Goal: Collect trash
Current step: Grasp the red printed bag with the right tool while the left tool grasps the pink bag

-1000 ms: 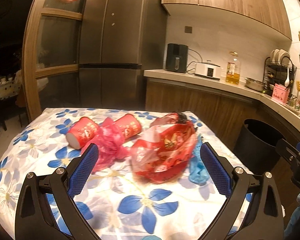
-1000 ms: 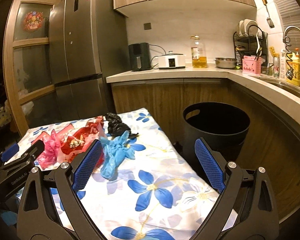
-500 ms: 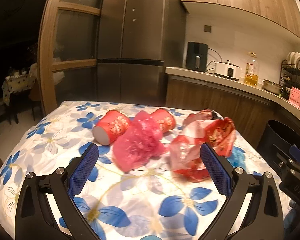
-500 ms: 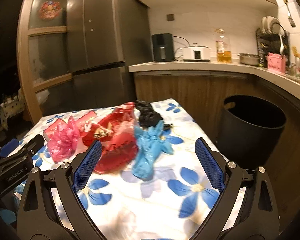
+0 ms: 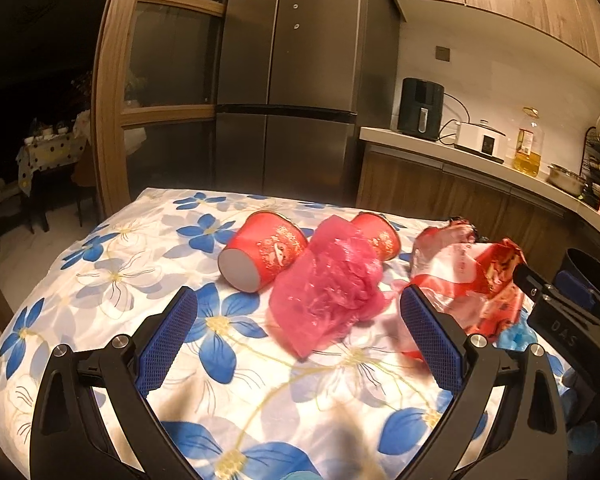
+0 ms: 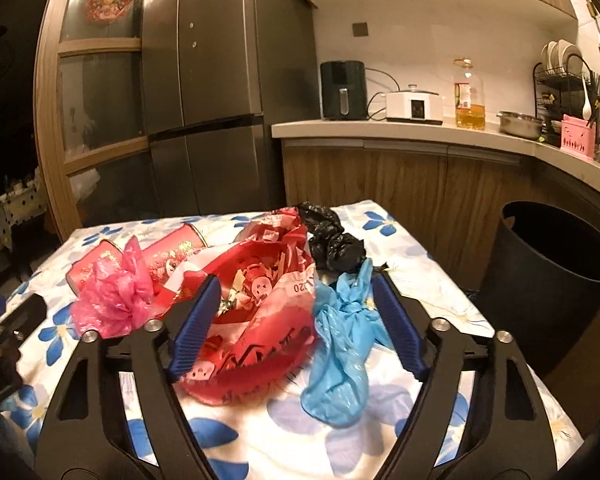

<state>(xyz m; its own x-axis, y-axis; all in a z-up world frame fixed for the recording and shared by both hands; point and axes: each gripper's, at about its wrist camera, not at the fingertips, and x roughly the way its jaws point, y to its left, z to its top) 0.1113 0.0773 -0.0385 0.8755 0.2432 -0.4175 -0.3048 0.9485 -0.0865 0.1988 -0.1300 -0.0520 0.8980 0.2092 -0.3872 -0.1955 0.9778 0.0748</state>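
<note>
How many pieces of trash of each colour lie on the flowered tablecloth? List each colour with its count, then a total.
Red cups: 2
Red printed bag: 1
Pink bag: 1
Blue bag: 1
Black bag: 1
Total: 6

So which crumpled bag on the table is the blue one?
The blue plastic bag, beside the right hand-held gripper's right finger; the others are pink, red and black.

Both wrist views low, close, sharing the flowered table (image 5: 112, 280)
</note>
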